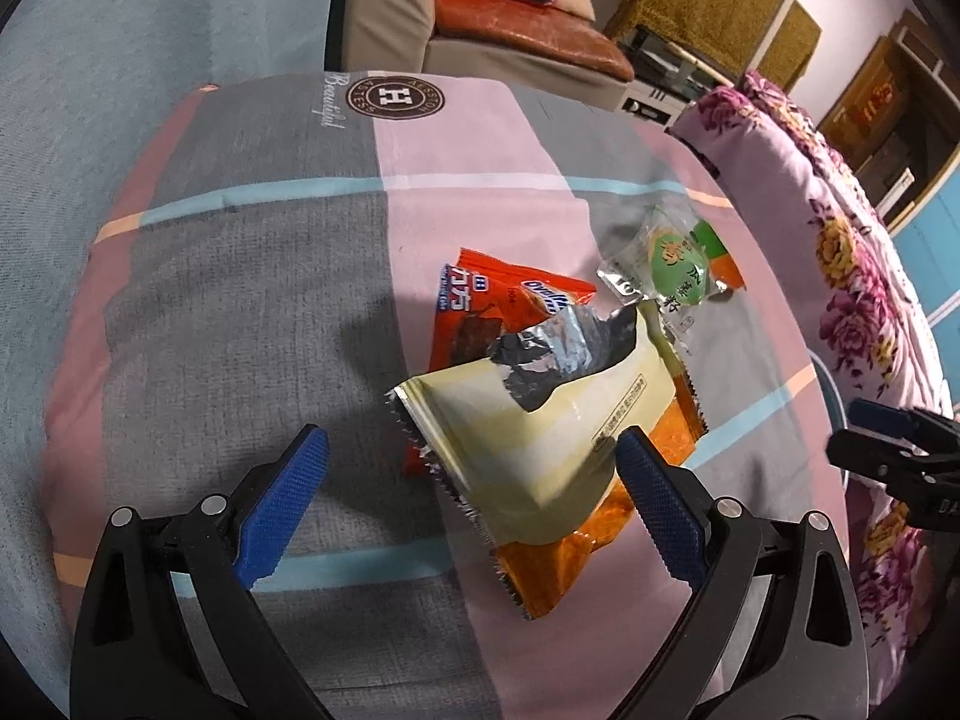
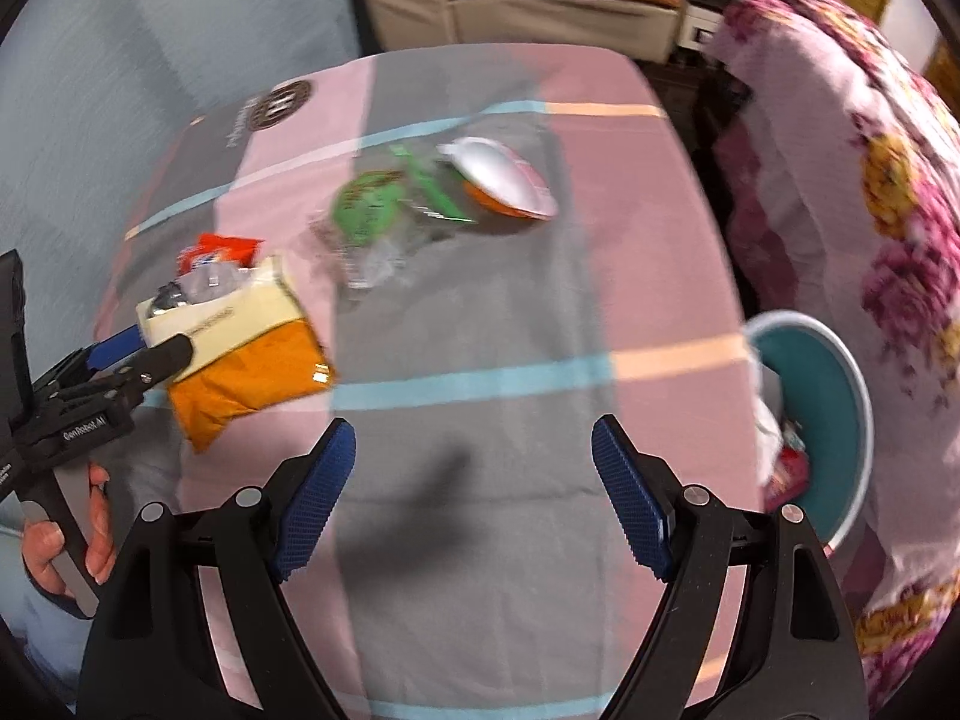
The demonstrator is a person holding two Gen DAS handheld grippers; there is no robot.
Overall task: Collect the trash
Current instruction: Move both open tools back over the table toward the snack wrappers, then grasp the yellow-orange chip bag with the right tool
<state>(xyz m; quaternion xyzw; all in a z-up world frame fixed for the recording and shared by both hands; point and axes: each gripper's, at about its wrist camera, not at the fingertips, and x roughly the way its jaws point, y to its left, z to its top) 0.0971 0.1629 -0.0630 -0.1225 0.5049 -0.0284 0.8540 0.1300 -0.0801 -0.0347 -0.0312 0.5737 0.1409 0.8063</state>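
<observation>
**Two spread grippers above wrappers on a checked cloth**

A table covered with a checked cloth (image 1: 300,300) in grey, pink and light blue stands in the room. Several pieces of trash lie on it. Nearest to the left gripper (image 1: 474,468) lies a torn cream and orange snack wrapper (image 1: 540,450), its silver inside showing at the ripped far end. This gripper is spread wide, and its blue pads (image 1: 282,510) stand on either side of the near part of the wrapper, the right pad over its edge. I cannot tell if the pad touches it. Under the far end of this wrapper lies a red-orange packet (image 1: 510,294) with white and blue letters. To the right of it, a little farther, is a clear wrapper with a green round label (image 1: 672,270).

The right gripper (image 2: 474,462) hovers above a bare grey and pink part of the cloth, its jaws also wide apart and nothing between them. Its view is blurred. Far from it lies an orange cup with a silver foil lid (image 2: 504,180), tilted, just to the right of the green wrapper. At the right edge of the table stands a teal bin (image 2: 828,408) with some trash already inside. Beyond the bin lies a floral blanket (image 2: 840,180). At the left, a hand (image 2: 78,534) grasps the handle of the left gripper.
</observation>
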